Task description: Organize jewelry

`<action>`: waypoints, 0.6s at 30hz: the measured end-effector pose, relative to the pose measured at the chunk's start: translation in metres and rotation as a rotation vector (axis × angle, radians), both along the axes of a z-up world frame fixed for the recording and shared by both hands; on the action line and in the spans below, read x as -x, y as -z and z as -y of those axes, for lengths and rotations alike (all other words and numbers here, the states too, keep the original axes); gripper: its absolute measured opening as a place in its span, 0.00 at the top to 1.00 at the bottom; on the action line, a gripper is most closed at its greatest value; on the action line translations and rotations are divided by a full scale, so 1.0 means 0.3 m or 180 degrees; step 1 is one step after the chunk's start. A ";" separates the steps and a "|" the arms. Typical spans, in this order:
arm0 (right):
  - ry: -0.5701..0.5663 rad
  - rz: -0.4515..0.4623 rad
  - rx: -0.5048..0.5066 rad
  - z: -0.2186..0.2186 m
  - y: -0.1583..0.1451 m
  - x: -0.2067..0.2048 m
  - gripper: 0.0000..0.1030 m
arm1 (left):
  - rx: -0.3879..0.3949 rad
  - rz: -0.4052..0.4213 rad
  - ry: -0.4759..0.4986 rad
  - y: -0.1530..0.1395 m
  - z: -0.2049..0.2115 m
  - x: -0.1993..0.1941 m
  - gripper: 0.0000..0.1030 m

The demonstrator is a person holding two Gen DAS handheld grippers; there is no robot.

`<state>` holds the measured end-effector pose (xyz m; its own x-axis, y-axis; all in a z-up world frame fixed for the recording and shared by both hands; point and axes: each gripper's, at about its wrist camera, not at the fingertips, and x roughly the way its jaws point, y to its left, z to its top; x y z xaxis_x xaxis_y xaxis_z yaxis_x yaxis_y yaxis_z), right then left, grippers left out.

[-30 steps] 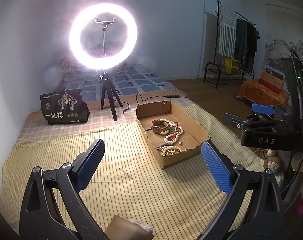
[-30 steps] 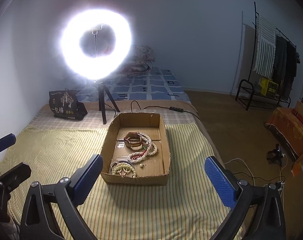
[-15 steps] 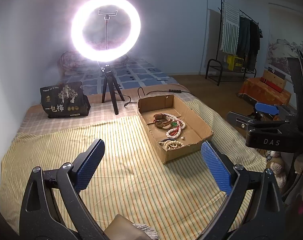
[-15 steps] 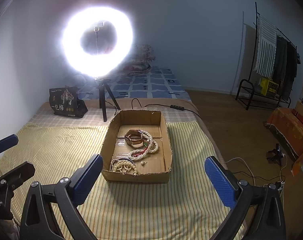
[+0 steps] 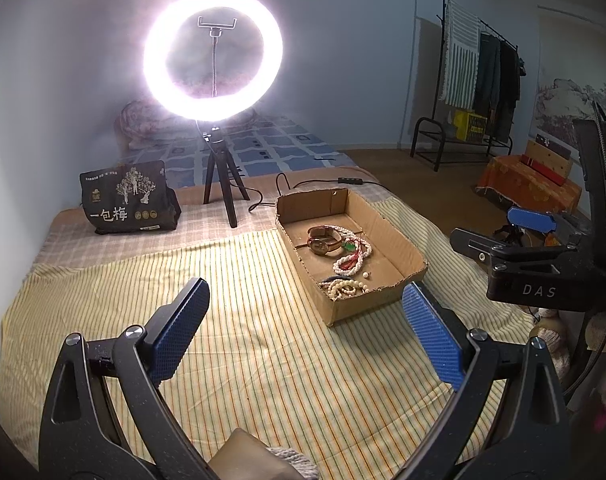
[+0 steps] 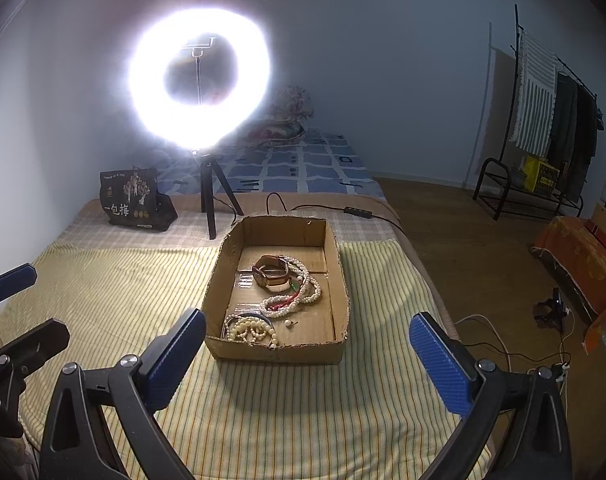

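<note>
A shallow cardboard box [image 6: 341, 276] sits on the striped yellow bedspread [image 6: 115, 292]; it also shows in the left wrist view [image 5: 399, 246]. Inside lie a brown-strapped watch [image 6: 271, 276], a white pearl necklace with a red cord [image 6: 299, 298], a cream bead bracelet [image 6: 249, 328] and a small loose earring [image 6: 289, 323]. My left gripper [image 5: 305, 334] is open and empty, above the bedspread to the left of the box. My right gripper [image 6: 307, 356] is open and empty, just in front of the box's near wall.
A lit ring light on a small tripod [image 6: 207, 200] stands behind the box, its cable [image 6: 355, 212] trailing right. A black printed bag [image 6: 133, 200] sits at the back left. The bed's right edge drops to a wooden floor [image 6: 483, 248] with cables.
Both grippers have drifted slightly nearer the box, which sits a little larger in both views. Both stay open. The jewelry has not moved.
</note>
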<state>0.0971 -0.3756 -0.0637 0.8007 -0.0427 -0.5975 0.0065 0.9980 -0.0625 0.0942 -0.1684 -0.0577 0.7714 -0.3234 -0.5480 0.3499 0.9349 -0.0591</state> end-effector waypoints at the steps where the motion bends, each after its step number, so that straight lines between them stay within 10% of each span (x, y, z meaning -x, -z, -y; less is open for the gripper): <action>1: 0.0001 -0.0002 0.0001 0.000 0.001 -0.002 0.00 | 0.0000 0.0002 -0.0001 0.000 0.000 0.000 0.04; 18: -0.0015 -0.0045 0.0009 -0.014 0.022 -0.006 0.00 | -0.0008 0.0003 -0.0003 0.003 0.000 -0.003 0.04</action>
<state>0.0990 -0.3713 -0.0703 0.7925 -0.0406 -0.6085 0.0010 0.9979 -0.0653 0.0951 -0.1683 -0.0585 0.7722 -0.3212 -0.5481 0.3490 0.9354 -0.0565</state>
